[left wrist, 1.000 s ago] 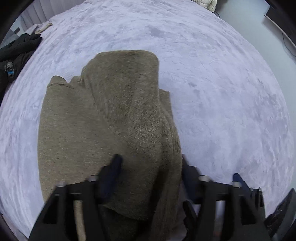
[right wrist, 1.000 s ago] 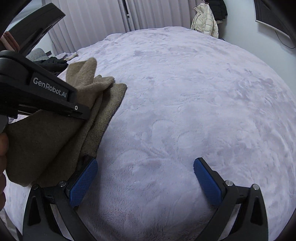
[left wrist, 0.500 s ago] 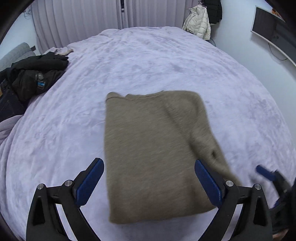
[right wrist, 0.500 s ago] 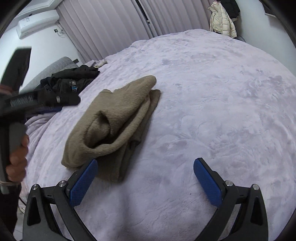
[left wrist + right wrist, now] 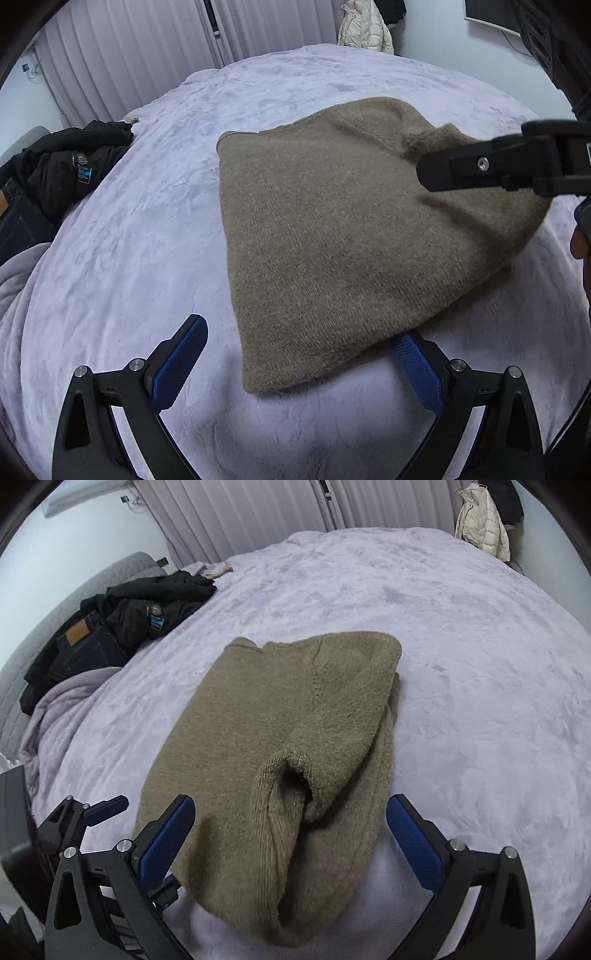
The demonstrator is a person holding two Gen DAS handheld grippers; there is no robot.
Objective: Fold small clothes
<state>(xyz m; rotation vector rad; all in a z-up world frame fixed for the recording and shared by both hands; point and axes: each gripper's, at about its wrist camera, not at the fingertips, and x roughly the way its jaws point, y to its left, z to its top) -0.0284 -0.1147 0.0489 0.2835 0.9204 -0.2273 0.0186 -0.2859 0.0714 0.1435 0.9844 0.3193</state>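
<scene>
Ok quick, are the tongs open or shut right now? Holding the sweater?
Left tongs: open, holding nothing.
Right tongs: open, over the tan sweater, not gripping it.

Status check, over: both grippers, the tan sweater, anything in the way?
Left gripper open, empty. Right gripper open, straddling a sleeve cuff. Tan sweater partly folded on the bed. Black clothes well clear.

A wide bed covered in a pale lilac plush blanket [image 5: 461, 635] fills the room. Pale vertical pleated curtains [image 5: 258, 513] hang along the far wall. A cream puffer jacket [image 5: 480, 520] hangs at far right. Dark clothes [image 5: 140, 613] lie heaped at left against a grey quilted headboard [image 5: 22, 657].
</scene>
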